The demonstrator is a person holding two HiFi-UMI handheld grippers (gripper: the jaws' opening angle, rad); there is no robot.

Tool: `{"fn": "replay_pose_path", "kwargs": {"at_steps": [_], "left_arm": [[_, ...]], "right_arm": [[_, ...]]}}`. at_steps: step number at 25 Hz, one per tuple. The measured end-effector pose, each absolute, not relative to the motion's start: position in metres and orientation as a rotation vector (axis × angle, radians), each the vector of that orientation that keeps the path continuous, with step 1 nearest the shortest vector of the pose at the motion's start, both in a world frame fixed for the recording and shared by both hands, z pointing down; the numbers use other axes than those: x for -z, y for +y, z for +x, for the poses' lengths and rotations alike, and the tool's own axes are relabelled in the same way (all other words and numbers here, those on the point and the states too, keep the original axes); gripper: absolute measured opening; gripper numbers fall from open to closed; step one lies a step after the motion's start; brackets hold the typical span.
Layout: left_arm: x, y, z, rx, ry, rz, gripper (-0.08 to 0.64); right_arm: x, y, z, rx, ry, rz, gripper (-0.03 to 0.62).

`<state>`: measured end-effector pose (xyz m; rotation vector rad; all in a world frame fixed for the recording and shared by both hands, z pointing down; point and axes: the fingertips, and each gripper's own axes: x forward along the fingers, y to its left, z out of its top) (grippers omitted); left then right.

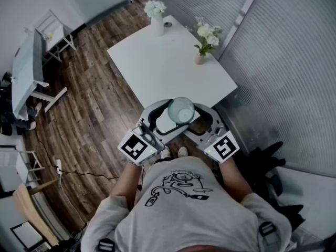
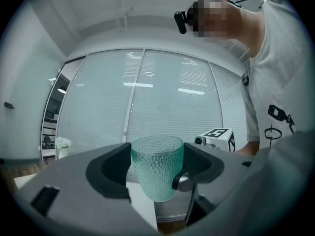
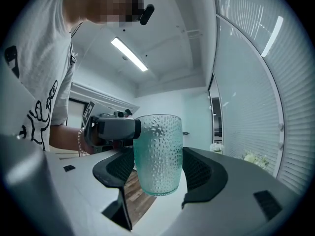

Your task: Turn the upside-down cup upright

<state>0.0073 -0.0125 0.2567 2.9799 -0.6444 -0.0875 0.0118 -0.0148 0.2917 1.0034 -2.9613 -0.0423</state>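
Now the dimpled green cup (image 1: 181, 111) stands upright at the centre of the head view, mouth up, lifted clear of the white table (image 1: 157, 72) above its near edge. Both the left gripper (image 2: 157, 168) and the right gripper (image 3: 157, 167) have their jaws clenched on its walls. Toward the top of the frame, on the table's far end, a white vase (image 1: 157, 24) holds white flowers (image 1: 155, 7). A smaller pot (image 1: 200, 59) of blooms stands at the table's right edge, well apart from the cup.
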Motion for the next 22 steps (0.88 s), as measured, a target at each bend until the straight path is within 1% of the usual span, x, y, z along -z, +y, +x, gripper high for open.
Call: {"fn": "replay_pose_path", "kwargs": {"at_steps": [22], "left_arm": [[-0.306,-0.012,0.004,-0.116,-0.654,3.023,0.331]], "right_arm": [[-0.348,-0.014,0.002,-0.060,-2.852,0.937,0.319]]}}
